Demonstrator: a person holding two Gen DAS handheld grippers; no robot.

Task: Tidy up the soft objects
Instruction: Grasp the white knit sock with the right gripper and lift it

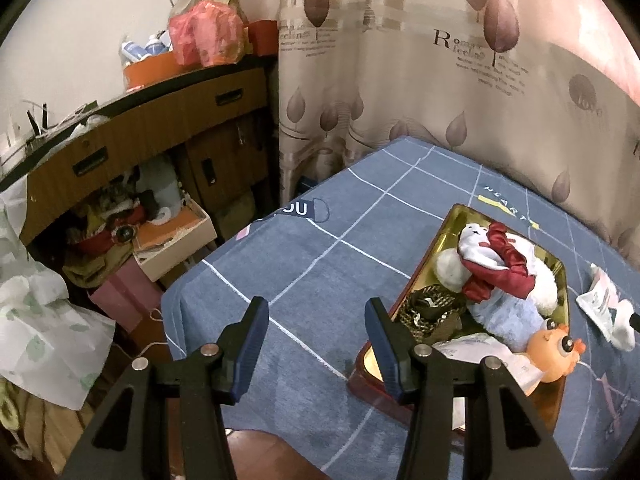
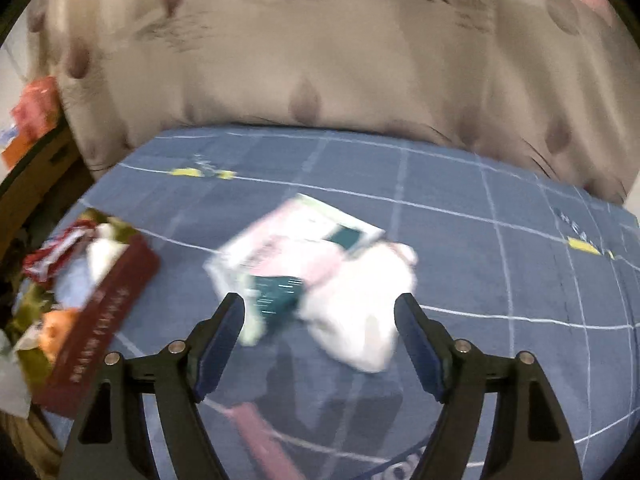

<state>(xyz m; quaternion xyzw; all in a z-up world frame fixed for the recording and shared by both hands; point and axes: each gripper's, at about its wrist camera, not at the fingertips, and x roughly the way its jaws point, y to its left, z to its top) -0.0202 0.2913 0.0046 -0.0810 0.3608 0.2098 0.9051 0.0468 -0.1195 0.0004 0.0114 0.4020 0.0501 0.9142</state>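
Observation:
A box with red sides and a gold lining (image 1: pixel 430 248) sits on the blue grid cloth (image 1: pixel 320 240). It holds a white plush (image 1: pixel 540 276), a red satin cloth (image 1: pixel 508 276), a pale blue towel (image 1: pixel 504 320), an orange big-eyed toy (image 1: pixel 554 354) and a brown patterned cloth (image 1: pixel 432 312). My left gripper (image 1: pixel 317 308) is open and empty, just left of the box's near corner. My right gripper (image 2: pixel 320 304) is open above a blurred white, pink and teal packet (image 2: pixel 296 236) and a white soft bundle (image 2: pixel 360 320) lying right of the box (image 2: pixel 104 308); its pads touch neither.
A leaf-print curtain (image 1: pixel 400 80) hangs behind the table. Left of the table stand a wooden desk (image 1: pixel 160 128), an open cardboard box (image 1: pixel 180 244), a pink box (image 1: pixel 124 300) and a white plastic bag (image 1: pixel 44 328). The table's near-left edge drops off close to my left gripper.

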